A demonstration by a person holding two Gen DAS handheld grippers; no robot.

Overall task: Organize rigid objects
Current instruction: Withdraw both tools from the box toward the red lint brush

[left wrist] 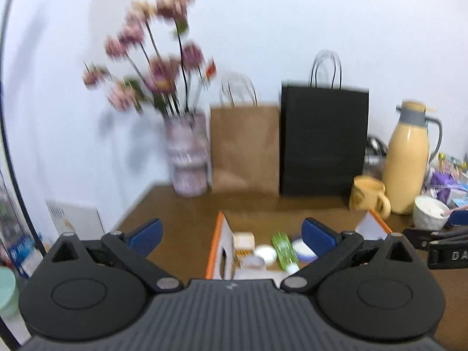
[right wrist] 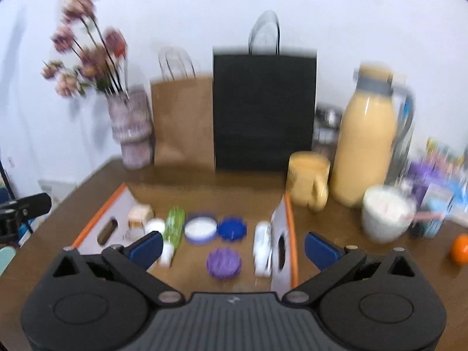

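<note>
Landmark: the orange-edged tray (right wrist: 288,204) lies on the brown table (right wrist: 181,175), its two end walls raised, each with a handle slot.
Left gripper (left wrist: 232,234): jaws spread wide, nothing between the blue pads, raised over the tray's near left side.
Right gripper (right wrist: 234,245): jaws equally wide and empty, above the tray's near edge.
Task things: inside the tray sit a green bottle (right wrist: 174,225), a white-lidded jar (right wrist: 201,228), a blue disc (right wrist: 232,228), a purple disc (right wrist: 223,264) and a white roll-like piece (right wrist: 262,248) just beside the right wall.
Open room: bare tabletop between the tray's far side and the bags.
Far edge: a flower vase (right wrist: 131,131), brown bag (right wrist: 182,122) and black bag (right wrist: 264,108) stand against the wall behind the tray.
Right of the tray: yellow mug (right wrist: 308,181), yellow flask (right wrist: 365,146), white cup (right wrist: 386,213) and an orange (right wrist: 459,248) crowd that side.
</note>
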